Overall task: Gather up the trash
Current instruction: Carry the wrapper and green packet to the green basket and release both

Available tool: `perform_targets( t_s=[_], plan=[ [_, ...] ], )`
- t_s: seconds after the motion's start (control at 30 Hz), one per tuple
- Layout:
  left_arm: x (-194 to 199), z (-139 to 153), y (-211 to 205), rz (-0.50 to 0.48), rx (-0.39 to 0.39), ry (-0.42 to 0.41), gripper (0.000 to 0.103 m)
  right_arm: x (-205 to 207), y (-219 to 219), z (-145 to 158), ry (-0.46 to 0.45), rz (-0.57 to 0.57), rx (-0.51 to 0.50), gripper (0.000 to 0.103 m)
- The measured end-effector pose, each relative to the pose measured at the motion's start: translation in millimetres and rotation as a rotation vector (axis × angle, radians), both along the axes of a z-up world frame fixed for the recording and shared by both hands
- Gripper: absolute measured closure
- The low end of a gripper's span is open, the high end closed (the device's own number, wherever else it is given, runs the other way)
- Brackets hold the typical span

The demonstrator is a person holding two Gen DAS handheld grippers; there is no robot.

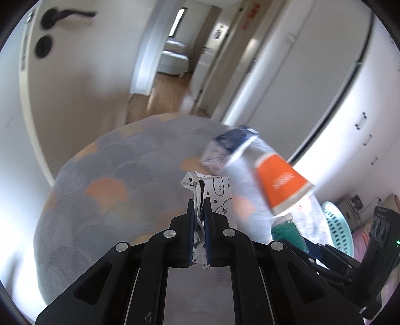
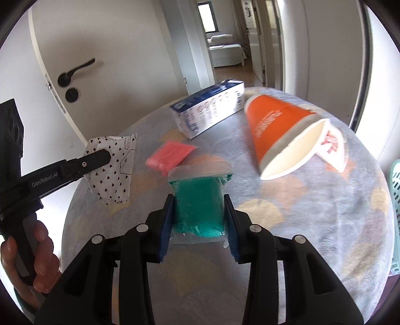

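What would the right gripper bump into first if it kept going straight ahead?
Probably the pink packet, lying just beyond the green bag that the right gripper holds. Depth is hard to judge.

Looking across a round table (image 2: 325,225) draped in grey cloth with orange scallops. Standing shut on the left, a white door (image 2: 112,50) wearing a black lever handle (image 2: 75,71). Running straight ahead, a hallway with wooden floor (image 1: 165,90), opening onto a white sofa (image 2: 226,51) under a window (image 2: 207,16). Pouring in, bright daylight. Gleaming along the right, white cabinet fronts (image 1: 350,100).
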State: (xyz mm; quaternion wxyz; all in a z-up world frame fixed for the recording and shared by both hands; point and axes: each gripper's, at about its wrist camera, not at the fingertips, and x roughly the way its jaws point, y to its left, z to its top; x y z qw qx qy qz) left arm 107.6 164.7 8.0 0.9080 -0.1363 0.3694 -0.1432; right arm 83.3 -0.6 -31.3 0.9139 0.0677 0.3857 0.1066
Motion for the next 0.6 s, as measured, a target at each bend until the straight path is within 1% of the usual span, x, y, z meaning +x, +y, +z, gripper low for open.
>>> perform_targets(
  t_s=[0.2,0.53,0.6],
  plan=[
    [-4,17,-52,-0.114,0.0,-0.049,0.098,-19,-51,18,-0.043,-0.107,0.02,0.068],
    [-8,36,-172,-0.334,0.004,-0.105,0.098,-48,-145,41,-0.112,-0.328,0.0,0.068],
    [-9,38,-192,-0.364,0.013,-0.113,0.098,-53,-167,43,-0.119,-0.379,-0.003,0.068]
  ],
)
